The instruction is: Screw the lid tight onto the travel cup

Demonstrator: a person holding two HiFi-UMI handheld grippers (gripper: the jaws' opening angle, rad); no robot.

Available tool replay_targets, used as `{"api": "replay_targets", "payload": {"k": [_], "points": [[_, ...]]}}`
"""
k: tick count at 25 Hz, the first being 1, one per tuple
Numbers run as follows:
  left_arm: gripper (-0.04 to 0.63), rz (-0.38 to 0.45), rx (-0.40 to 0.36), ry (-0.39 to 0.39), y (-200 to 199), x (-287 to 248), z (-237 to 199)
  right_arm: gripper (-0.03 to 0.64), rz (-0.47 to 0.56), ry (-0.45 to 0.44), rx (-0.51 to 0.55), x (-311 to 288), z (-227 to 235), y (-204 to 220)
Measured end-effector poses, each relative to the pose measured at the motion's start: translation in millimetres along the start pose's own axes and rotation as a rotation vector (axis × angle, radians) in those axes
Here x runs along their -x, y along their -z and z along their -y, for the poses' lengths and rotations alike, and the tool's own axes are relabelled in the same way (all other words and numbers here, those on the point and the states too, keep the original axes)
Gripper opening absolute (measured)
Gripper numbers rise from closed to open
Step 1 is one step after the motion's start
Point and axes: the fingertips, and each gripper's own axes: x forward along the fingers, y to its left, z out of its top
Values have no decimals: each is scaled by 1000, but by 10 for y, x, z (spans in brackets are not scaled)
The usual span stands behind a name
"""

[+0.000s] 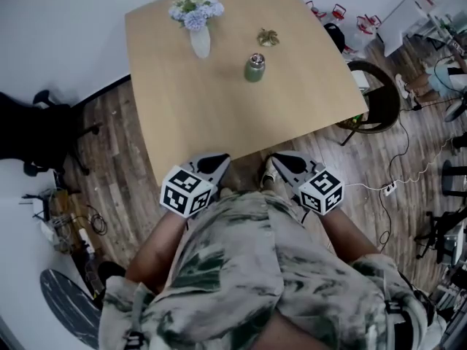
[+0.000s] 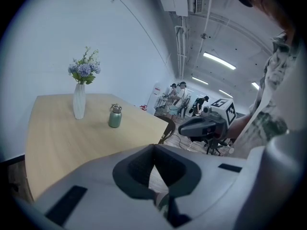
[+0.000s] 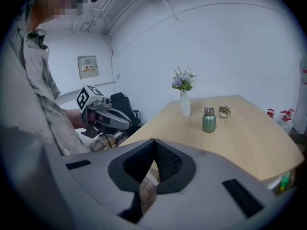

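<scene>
The travel cup (image 1: 254,71) is sage green, its lid (image 1: 256,57) silver; the vase (image 1: 200,42) is white, the tabletop (image 1: 219,115) pale wood.

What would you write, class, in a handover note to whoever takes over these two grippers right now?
Left gripper: shut, empty, at the near edge of the light wooden table.
Right gripper: shut, empty, beside it.
Green metal travel cup, silver lid on top, stands upright across the table, by a white vase of flowers.
Done: cup untouched. Left: grip cup, screw lid tight.
</scene>
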Motion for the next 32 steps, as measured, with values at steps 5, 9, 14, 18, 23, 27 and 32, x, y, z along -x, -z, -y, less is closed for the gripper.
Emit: {"api": "replay_targets", "payload": {"k": [5,9,14,18,23,27,32], "points": [[23,1,0,2,10,19,54,21,-1,-5,9,34,-84,25],[23,-2,5,-1,64,26,105,21,-4,-8,13,79,-101,56],[23,-3,10,-6,91,35,136,21,3,-6,19,112,-117,27],[23,-5,1,-2,72,6,141,21,3,3,19,136,-110,41],[23,-7,-9,12,56,-15,190,21,3,14,19,171,-116,59],[23,-17,-19,22,74,-4,196,21,2,16,21,157,-146,49],[23,-23,-22,19,133,15,219,21,1,6,26,157,-192,81]]}}
